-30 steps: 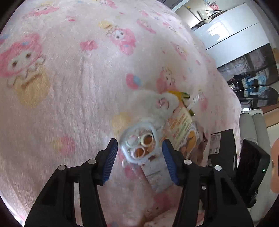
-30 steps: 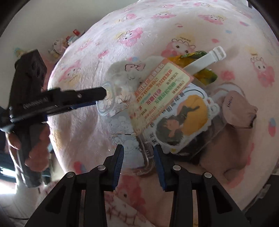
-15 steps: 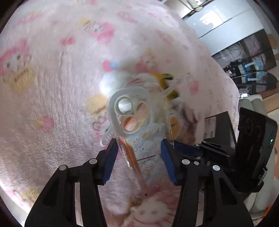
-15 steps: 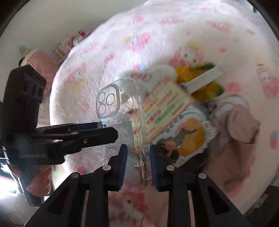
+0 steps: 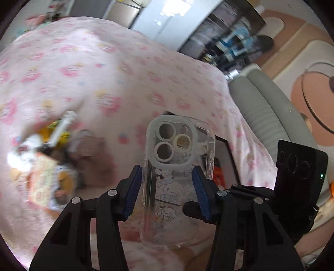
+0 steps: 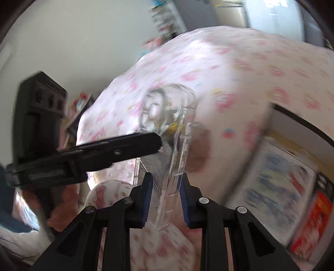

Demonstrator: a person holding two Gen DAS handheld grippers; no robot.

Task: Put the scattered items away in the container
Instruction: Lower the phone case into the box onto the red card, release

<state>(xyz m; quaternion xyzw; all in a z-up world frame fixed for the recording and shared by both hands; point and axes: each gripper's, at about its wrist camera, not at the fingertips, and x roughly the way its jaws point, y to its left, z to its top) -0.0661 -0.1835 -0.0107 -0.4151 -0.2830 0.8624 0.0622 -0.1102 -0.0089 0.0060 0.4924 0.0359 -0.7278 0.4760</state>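
A clear phone case (image 5: 173, 141) with cartoon line drawings hangs above the pink blanket, held by both grippers. My left gripper (image 5: 167, 170) is shut across its width, below the camera rings. My right gripper (image 6: 166, 176) is shut on the case's (image 6: 169, 108) lower end, its pads close together. The left finger (image 6: 125, 148) crosses the right wrist view from the left. A black-rimmed box (image 5: 229, 154) shows behind the case; in the right wrist view the box (image 6: 302, 125) holds printed packs. Blurred at left lie a printed card (image 5: 39, 177), a white strap (image 5: 62, 125) and a brown cloth item (image 5: 94, 154).
The pink patterned blanket (image 5: 104, 73) covers the bed. A grey padded seat (image 5: 261, 104) stands beside the bed's right edge, with a peach floor mat (image 5: 302, 52) beyond. Dark shelves (image 5: 229, 48) and a white cabinet (image 5: 167, 16) line the far wall.
Both grippers have lifted the case off the heap and swung it right, bringing the box into view. The right jaws closed on the case's end. The other items stayed on the blanket.
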